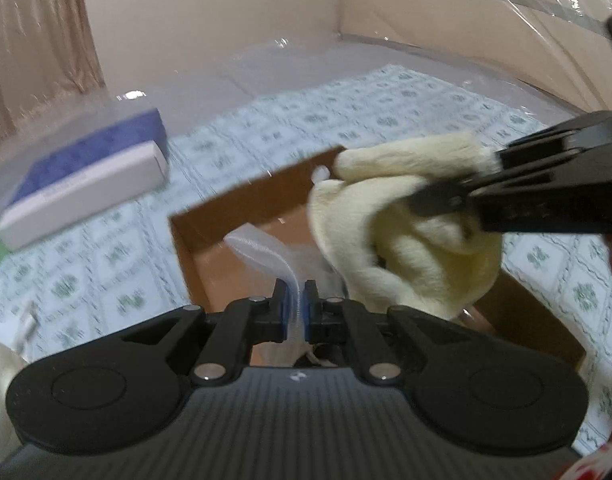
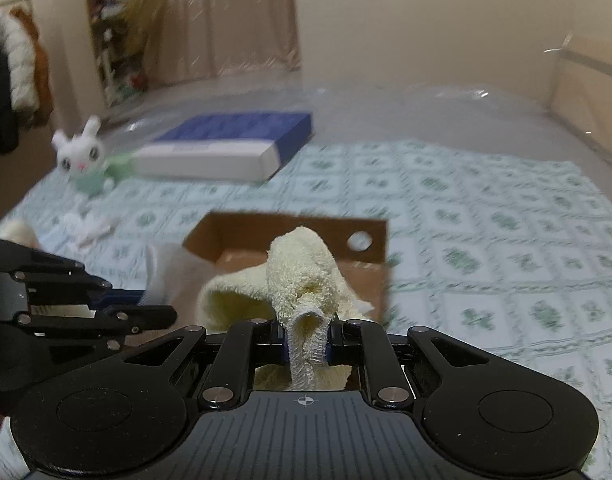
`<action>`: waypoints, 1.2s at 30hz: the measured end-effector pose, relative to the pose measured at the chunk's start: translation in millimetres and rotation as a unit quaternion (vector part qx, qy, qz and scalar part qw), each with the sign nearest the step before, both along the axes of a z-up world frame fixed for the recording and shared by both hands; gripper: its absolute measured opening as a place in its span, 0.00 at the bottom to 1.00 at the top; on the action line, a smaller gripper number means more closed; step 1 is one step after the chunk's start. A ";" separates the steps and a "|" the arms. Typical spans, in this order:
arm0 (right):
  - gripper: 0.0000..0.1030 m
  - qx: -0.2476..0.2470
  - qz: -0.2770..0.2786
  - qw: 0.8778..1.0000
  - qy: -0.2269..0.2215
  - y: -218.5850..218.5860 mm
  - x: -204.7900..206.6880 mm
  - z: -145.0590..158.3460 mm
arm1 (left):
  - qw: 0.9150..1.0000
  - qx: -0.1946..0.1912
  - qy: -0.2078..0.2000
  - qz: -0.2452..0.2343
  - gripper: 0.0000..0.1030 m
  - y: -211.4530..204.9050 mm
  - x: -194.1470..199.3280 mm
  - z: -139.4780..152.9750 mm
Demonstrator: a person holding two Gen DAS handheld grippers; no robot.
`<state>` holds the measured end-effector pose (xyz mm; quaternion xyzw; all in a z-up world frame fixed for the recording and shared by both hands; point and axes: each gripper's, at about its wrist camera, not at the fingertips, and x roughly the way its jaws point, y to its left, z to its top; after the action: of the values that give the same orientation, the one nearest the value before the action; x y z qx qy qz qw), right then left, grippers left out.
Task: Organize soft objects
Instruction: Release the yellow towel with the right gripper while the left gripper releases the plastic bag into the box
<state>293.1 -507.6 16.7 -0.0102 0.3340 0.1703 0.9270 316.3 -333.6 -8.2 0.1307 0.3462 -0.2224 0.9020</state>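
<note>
Holding both tools over the open cardboard box [image 2: 370,248] on the bed, I am looking along the right hand-held gripper [image 2: 306,338], whose jaws are standing nearly together and clamping the ribbed cuff of a cream fuzzy sock [image 2: 301,276]. That sock is bulging forward and hanging above the box's inside. My left hand-held gripper [image 1: 293,308] is sitting almost closed too, its blue pads [image 1: 281,312] flanking a thin translucent white fabric piece [image 1: 261,252] that is rising between them and trailing into the box; whether the pads are actually pressing it, I cannot tell. Beyond the box, a blue and white flat box [image 2: 229,148] and a small white bunny plush [image 2: 83,156] are lying on the green-patterned bedspread [image 2: 486,220].
</note>
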 end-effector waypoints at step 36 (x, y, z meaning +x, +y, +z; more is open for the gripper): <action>0.78 -0.027 -0.075 0.997 0.000 55.3 -116.7 3.9 | 0.988 -0.123 0.043 0.088 0.55 132.6 -159.1 24.0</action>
<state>176.4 -452.3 20.6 -0.0103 0.3383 0.0906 0.9366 157.2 -201.1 15.8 -0.0222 0.3646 -0.1888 0.9115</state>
